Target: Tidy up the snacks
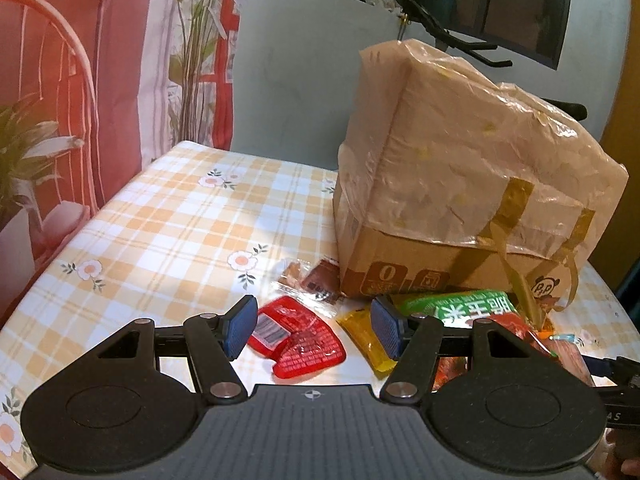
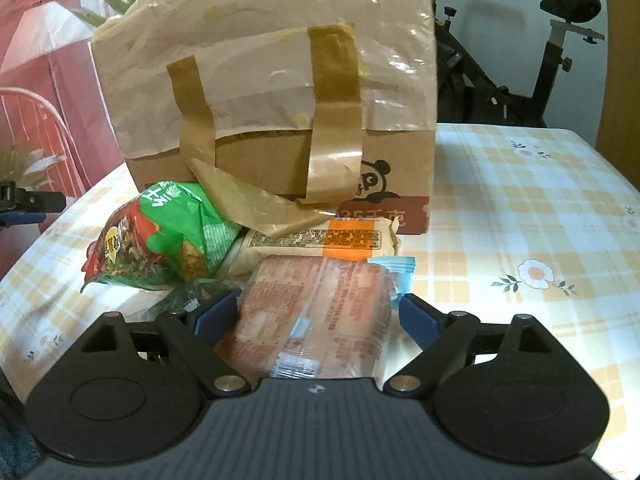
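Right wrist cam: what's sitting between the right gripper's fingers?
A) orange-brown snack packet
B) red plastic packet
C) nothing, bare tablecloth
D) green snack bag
A: in the right wrist view the orange-brown snack packet lies between the open fingers of the right gripper, while the green snack bag sits off to the left, in front of the cardboard box.

A checked yellow-and-white cloth with small flowers is covering the tabletop [image 1: 168, 216]. A red floral curtain [image 1: 120, 80] is hanging at the far left. A black exercise bike [image 2: 520, 80] is standing beyond the tabletop's far right edge, before a pale wall [image 1: 296, 80].
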